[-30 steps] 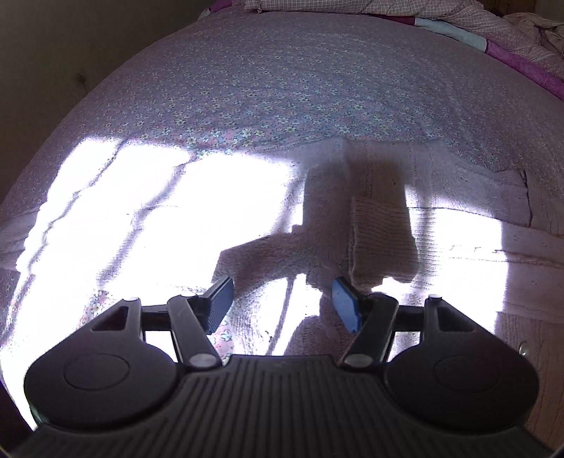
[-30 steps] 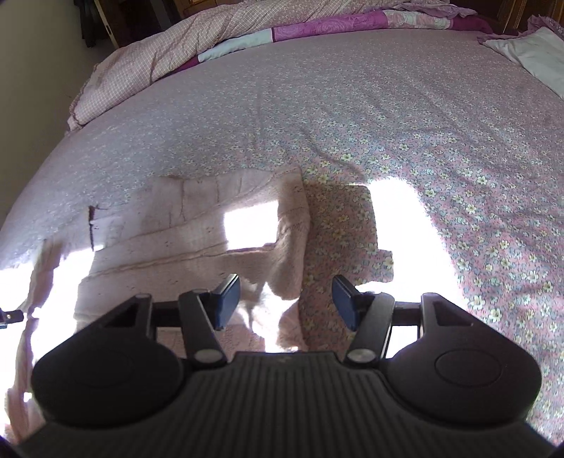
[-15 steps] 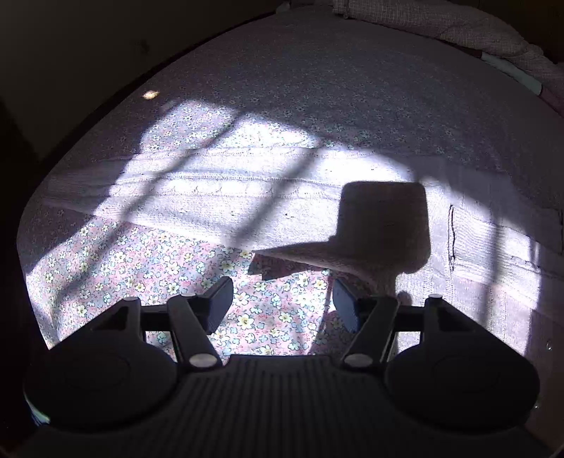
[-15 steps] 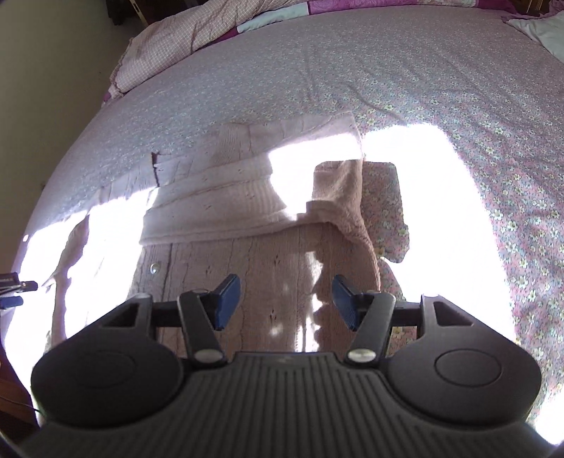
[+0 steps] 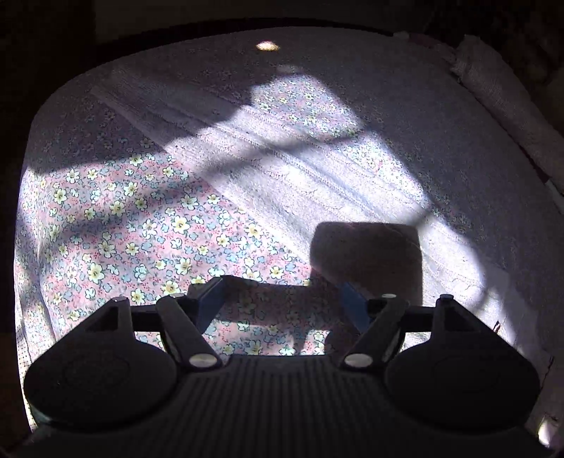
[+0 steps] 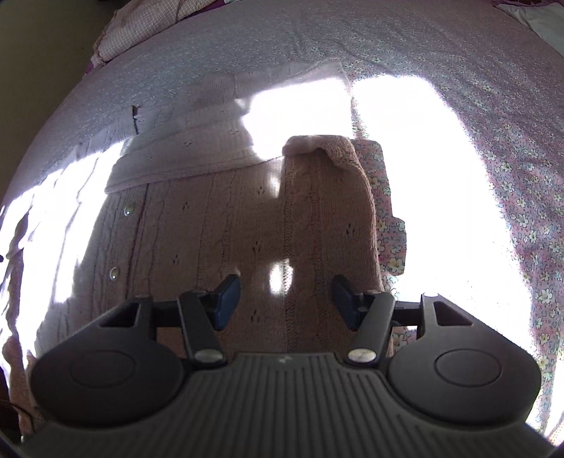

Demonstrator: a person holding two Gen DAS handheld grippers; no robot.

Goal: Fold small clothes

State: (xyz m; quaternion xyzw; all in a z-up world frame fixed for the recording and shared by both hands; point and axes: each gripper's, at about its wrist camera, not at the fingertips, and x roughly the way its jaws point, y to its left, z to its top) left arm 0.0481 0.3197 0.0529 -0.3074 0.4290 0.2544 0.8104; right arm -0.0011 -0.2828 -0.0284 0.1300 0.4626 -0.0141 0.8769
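Observation:
A small pale pink knitted cardigan (image 6: 218,225) with snap buttons lies flat on the flowered bedsheet (image 6: 511,197). One sleeve is folded across its upper part. My right gripper (image 6: 285,299) is open and empty, hovering low over the cardigan's right side. In the left wrist view the cardigan's outstretched sleeve (image 5: 317,169) runs diagonally across the sheet (image 5: 141,229). My left gripper (image 5: 282,303) is open and empty, over bare sheet just below the sleeve, its right finger near the knit edge.
A checked quilt (image 6: 148,24) is bunched at the bed's far left edge, and a white pillow (image 6: 539,17) lies at the far right. Strong sun patches and gripper shadows cross the bed. The bed's left edge and dark floor show in the left wrist view (image 5: 21,105).
My right gripper has moved forward and down over the cardigan body. My left gripper has swung left and lower, from over the garment to the sheet beside the sleeve. Both stayed open.

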